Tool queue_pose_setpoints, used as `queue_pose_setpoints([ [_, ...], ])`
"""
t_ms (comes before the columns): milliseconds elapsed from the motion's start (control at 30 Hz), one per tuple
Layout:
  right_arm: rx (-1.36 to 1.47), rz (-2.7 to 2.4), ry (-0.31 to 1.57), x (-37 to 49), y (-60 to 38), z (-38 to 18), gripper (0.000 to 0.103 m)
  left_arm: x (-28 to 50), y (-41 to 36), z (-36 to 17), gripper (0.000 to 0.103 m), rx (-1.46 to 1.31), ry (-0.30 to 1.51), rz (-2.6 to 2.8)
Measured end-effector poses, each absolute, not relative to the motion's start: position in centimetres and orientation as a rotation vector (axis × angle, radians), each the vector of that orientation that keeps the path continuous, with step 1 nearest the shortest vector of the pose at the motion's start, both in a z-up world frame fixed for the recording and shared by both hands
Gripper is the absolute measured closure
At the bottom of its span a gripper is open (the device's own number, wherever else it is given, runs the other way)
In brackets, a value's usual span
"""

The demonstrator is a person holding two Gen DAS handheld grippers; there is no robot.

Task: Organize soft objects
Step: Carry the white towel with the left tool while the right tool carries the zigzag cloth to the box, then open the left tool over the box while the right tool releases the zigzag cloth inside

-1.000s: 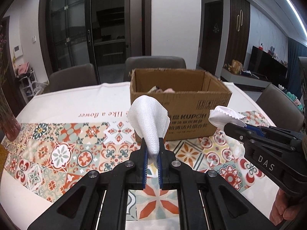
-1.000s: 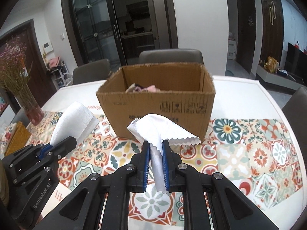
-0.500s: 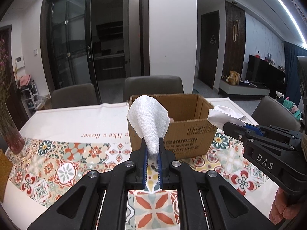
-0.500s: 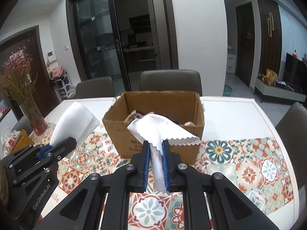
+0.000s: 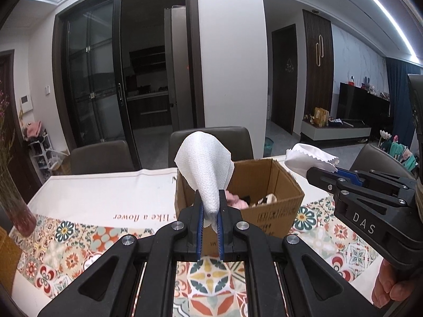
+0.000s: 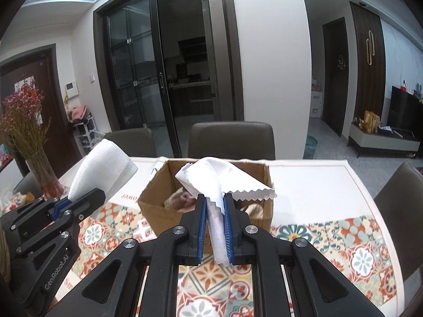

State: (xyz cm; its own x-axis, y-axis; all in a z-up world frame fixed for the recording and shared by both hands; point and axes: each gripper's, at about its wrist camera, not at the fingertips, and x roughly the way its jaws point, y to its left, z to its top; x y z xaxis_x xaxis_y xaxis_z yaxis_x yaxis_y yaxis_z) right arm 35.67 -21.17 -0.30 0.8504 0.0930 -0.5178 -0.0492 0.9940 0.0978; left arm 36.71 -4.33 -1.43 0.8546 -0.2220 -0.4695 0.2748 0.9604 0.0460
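My left gripper (image 5: 210, 200) is shut on a white textured cloth (image 5: 205, 163) and holds it up in front of an open cardboard box (image 5: 275, 211). My right gripper (image 6: 214, 203) is shut on a white cloth with zigzag edges (image 6: 224, 177), also raised before the box (image 6: 156, 211). The box holds pink and beige soft items (image 5: 235, 198). The right gripper (image 5: 321, 173) and its zigzag cloth (image 5: 308, 155) show at the right of the left wrist view. The left gripper (image 6: 79, 202) and its textured cloth (image 6: 101, 166) show at the left of the right wrist view.
The box stands on a table with a patterned tile cloth (image 5: 87, 240). A glass vase of dried flowers (image 6: 39, 169) stands at the table's left edge. Grey chairs (image 6: 232, 140) line the far side, and another chair (image 6: 401, 198) is on the right.
Both grippers have risen with their cloths, so the views now look down into the open box from above its near wall. Both grips are unchanged.
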Motion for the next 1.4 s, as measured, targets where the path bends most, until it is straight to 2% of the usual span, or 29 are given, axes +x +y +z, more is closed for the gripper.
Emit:
queue_pose_setpoints([
  [733,0.076,0.066,0.560,42.8,-22.7,-0.7,0.089,44.7,-6.6,-1.2,0.093,0.106,0.491,-0.275],
  [1400,0.034,0.059,0.753,48.7,-22.7,-6.7,0.089,50.2,-9.5,-6.8,0.091,0.168,0.691,-0.330],
])
